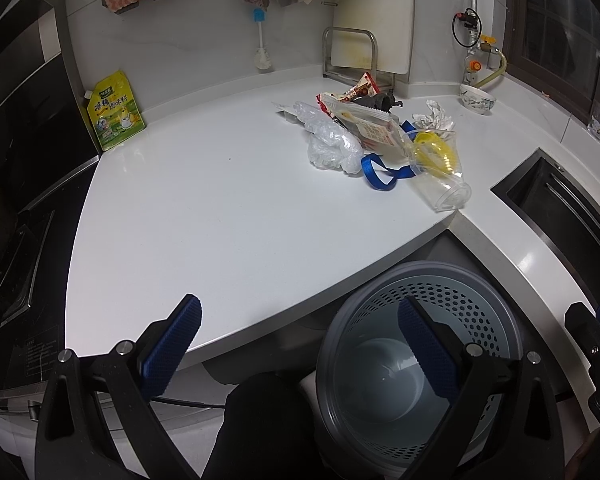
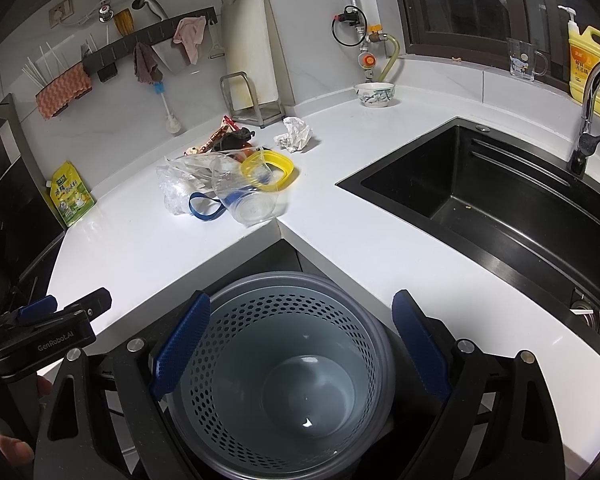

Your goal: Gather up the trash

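Below the counter's inner corner, at the bottom centre of both wrist views, stands a grey perforated trash bin [image 2: 284, 372], nothing visible inside it. The right gripper [image 2: 300, 344] hangs directly over the bin with its jaws spread wide and nothing between them. The left gripper [image 1: 300, 344] is likewise wide open and holding nothing; one blue pad sits over the white countertop [image 1: 220, 216], the other over the bin's rim.

Trash lies in a cluster on the countertop in the upper middle of both frames, well apart from both grippers. A clear plastic cup [image 2: 256, 206] lies on its side at the counter's edge, just above the bin. A blue ribbon loop [image 2: 206, 208] lies beside it, touching crumpled clear plastic film [image 1: 332, 146]. A yellow ring-shaped lid [image 2: 268, 170] rests against the cup, with snack wrappers [image 1: 360, 92] behind. A crumpled paper ball [image 2: 296, 134] sits slightly apart, toward the right.

At the frame's right in the right wrist view is a black sink [image 2: 496, 196]. A yellow-green seasoning pouch [image 1: 114, 110] stands at upper left of the left wrist view.
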{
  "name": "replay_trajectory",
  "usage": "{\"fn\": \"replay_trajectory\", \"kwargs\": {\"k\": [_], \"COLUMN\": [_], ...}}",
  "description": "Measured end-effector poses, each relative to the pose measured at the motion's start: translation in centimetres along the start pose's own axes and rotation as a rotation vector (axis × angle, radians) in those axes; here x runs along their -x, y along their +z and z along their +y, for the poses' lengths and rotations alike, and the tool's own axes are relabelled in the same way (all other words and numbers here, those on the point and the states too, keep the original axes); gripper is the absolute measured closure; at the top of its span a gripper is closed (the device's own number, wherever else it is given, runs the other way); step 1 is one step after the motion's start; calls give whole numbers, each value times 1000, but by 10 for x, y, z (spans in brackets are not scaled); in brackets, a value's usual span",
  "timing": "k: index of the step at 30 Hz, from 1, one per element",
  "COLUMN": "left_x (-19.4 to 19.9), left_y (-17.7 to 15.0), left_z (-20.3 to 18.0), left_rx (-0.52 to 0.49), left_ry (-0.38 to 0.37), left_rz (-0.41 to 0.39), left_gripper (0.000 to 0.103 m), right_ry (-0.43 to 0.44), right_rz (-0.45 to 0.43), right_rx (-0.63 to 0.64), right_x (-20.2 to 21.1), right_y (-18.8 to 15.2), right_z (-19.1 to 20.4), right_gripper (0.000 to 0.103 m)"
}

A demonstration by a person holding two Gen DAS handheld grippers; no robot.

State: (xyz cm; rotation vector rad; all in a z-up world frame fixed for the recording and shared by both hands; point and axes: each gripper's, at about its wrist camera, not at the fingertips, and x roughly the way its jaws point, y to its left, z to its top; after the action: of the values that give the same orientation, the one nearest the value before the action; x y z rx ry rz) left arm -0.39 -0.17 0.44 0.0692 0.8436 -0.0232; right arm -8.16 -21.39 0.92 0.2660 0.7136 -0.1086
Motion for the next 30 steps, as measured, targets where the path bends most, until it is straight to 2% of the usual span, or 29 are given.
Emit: {"fn": "replay_trajectory", "kwargs": {"k": [30], "left_x": [-2], "left_y": [0], "left_z": [-1], "left_rx": [3], "left_ry": [-6], "left_rz": [0], "left_gripper": [6], "right_ry": [2], "right_rz": [12], "right_rx": [9], "right_x": [-10], "right_y": [0], "right_z": [1], "right_gripper": [15]}}
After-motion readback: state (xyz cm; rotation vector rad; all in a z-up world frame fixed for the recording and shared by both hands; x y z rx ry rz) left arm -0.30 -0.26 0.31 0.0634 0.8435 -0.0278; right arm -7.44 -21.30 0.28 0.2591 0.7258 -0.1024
